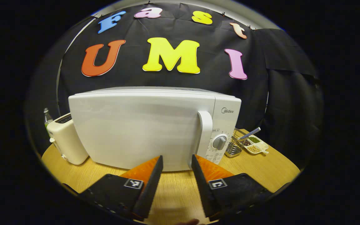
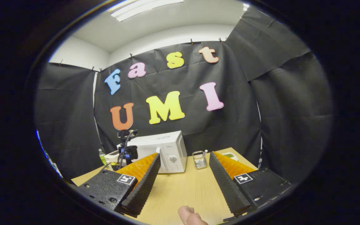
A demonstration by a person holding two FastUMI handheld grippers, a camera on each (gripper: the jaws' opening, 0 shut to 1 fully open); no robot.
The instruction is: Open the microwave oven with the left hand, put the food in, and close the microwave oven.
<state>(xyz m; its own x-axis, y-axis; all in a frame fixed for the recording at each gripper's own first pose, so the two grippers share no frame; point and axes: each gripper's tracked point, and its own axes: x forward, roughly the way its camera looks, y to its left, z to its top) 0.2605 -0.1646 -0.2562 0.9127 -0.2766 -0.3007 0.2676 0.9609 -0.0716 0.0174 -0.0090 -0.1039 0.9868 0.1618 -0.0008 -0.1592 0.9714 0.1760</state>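
Ahead of the left tongs (image 1: 177,161), whose fingers stand apart with nothing between them, the white microwave (image 1: 142,128) blocks the way with its door closed; only a strip of bare wooden table (image 1: 173,190) lies between the fingertips and the door. The door handle (image 1: 205,132) stands just beyond the right finger. Left of the microwave a cream toaster (image 1: 66,139) sits close against it, a bottle (image 1: 47,118) behind. To the right a wire holder (image 1: 233,145) and a snack dish (image 1: 256,145) crowd the table's far corner. Ahead of the right tongs (image 2: 184,159), also spread, a wide stretch of table lies open up to the microwave and holder.
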